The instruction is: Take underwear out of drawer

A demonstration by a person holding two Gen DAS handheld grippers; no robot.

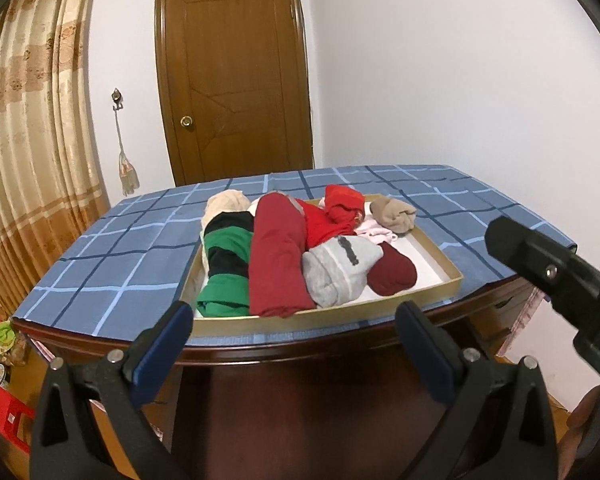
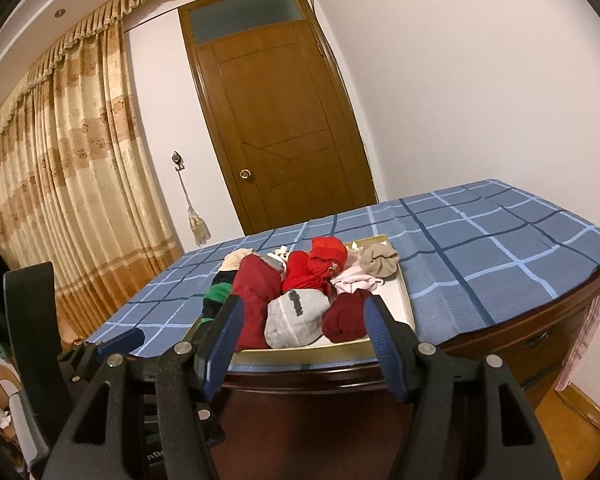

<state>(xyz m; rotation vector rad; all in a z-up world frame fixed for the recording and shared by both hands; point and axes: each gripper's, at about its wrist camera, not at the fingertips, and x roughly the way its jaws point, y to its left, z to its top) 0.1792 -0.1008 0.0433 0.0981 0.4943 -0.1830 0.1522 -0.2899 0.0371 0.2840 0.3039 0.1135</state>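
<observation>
From my remote seat, both tools hang short of the table [image 1: 100, 264], which wears a blue checked cloth, and nothing has left the drawer [image 1: 440, 280] yet: the shallow, gold-rimmed tray sits on the cloth near the front edge, packed with rolled garments. The left gripper [image 1: 294, 334] has its jaws spread wide and empty, low in front of the table edge; the right gripper [image 2: 304, 340] is likewise spread and empty, its blue pads framing the near end of the tray from a short way off. By my reading the task stands at its very start, with the reach, the pinch and the lift all still to come. Inside lie a green-and-black striped roll [image 1: 224, 264], a long dark red roll [image 1: 278, 256], a grey bundle with a dark stripe [image 1: 340, 270], a maroon ball [image 1: 392, 274], a bright red heap [image 1: 336, 210], a pale pink piece [image 2: 356, 282], a tan ball [image 1: 394, 212] and a cream roll [image 1: 224, 202] at the far left corner. Which of these are underwear and which are socks I cannot tell, rolled as they are. The far end of the tray is hidden behind the pile, a small patterned item behind the red roll is too small to read, and the fisheye bends the table edges.
</observation>
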